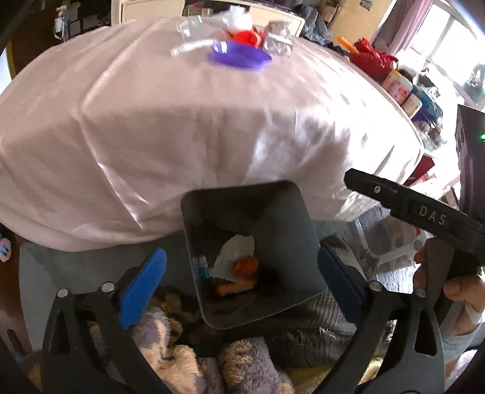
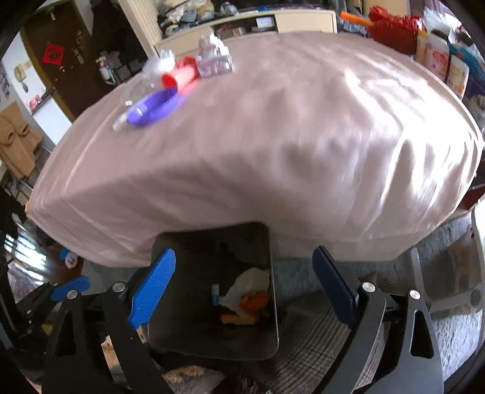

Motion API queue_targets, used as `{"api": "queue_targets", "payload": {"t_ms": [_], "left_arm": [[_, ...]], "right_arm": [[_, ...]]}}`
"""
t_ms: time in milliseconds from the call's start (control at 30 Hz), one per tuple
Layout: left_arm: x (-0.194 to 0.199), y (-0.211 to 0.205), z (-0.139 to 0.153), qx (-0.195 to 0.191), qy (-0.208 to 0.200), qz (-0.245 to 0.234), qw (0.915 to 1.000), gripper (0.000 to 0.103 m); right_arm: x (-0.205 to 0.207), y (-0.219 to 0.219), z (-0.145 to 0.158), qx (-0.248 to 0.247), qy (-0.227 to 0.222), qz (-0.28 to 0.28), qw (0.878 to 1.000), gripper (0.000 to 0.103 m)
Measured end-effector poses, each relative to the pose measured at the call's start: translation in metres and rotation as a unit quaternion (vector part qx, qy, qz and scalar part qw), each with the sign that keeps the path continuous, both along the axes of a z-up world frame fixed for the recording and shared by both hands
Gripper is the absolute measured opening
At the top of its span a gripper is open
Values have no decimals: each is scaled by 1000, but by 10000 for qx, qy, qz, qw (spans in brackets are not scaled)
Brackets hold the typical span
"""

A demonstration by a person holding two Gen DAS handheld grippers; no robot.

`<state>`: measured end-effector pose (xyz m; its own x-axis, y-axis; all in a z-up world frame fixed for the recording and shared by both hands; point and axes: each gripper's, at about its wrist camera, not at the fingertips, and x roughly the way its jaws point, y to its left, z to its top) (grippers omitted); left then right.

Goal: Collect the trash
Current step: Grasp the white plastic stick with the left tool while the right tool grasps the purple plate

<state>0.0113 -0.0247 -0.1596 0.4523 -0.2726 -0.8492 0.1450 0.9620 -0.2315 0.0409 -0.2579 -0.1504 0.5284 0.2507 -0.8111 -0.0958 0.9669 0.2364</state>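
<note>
A grey square bin [image 1: 291, 212] [image 2: 169, 333] stands on the floor against the cloth-covered table. Inside lie a white tissue [image 1: 235, 253] [image 2: 250, 282], orange scraps [image 1: 245, 265] [image 2: 254, 300] and a small blue-capped tube [image 1: 201, 265]. My left gripper [image 1: 242, 285] is open and empty above the bin. My right gripper [image 2: 244, 288] is open and empty above it too; its body shows in the left wrist view [image 1: 430, 216]. On the far side of the table lie a purple plate [image 1: 239, 56] [image 2: 153, 106], a red cup [image 1: 247, 38] [image 2: 178, 77] and clear plastic pieces [image 1: 279, 41] [image 2: 213, 60].
The table carries a pale pink cloth [image 1: 182, 127] [image 2: 288, 145] that hangs over the near edge. Red bag and jars stand at the table's right edge [image 1: 372, 59] [image 2: 397, 27]. Plush blankets lie on the floor below [image 1: 212, 363]. Grey carpet [image 2: 348, 272] surrounds the bin.
</note>
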Motion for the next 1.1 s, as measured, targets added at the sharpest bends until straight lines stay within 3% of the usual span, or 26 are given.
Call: {"api": "queue_targets", "payload": {"t_ms": [200,367,633,1100], "left_arm": [[13,24,24,-15,-56,194,9998,95],[29,46,48,438,-403,321,9977,95],[61,78,76,688,-749,523,9934,95],[108,104,64,792,-602,508,9937,95]], "right_arm": [[15,6,27,-86,-410,75,9991,96],[34,15,44,-117,-640,119,9978,96],[71,55,40,-189,-645,443,9968,96],[125,124,21,-507,-719,863,9924,95]]}}
